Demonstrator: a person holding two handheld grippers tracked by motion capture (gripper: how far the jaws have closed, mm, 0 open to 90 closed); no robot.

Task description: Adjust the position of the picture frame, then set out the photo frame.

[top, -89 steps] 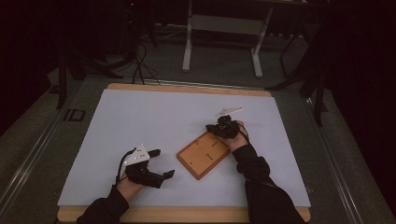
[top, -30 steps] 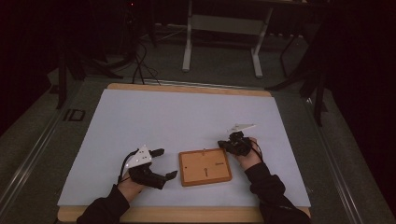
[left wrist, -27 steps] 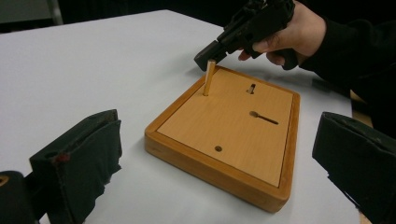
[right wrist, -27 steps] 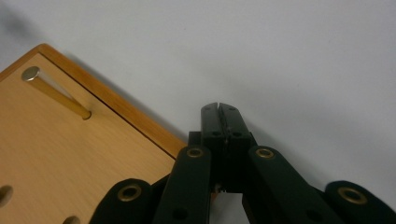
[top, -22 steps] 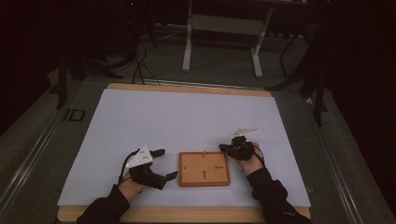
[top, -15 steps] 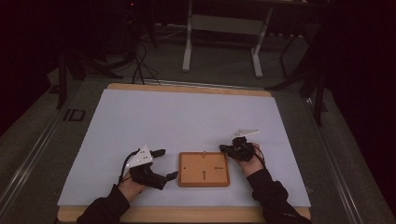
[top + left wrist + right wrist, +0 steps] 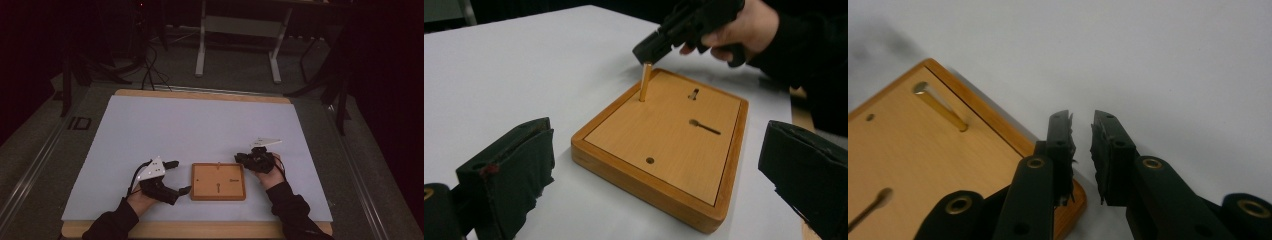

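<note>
A flat wooden board lies square on the white sheet near the table's front edge. It has a keyhole slot and small holes. A thin wooden peg stands upright near one corner. My left gripper rests just left of the board, wide open, with the board ahead of its jaws. My right gripper hovers at the board's far right corner, close to the peg. Its jaws stand a narrow gap apart with nothing between them.
The white sheet covers most of a wooden table. Behind the table is dark floor with a metal stand and cables. Open sheet stretches beyond and to both sides of the board.
The board has turned from tilted to square and slid nearer the front edge. My right gripper moved with it toward the near right. My left gripper stayed put.
</note>
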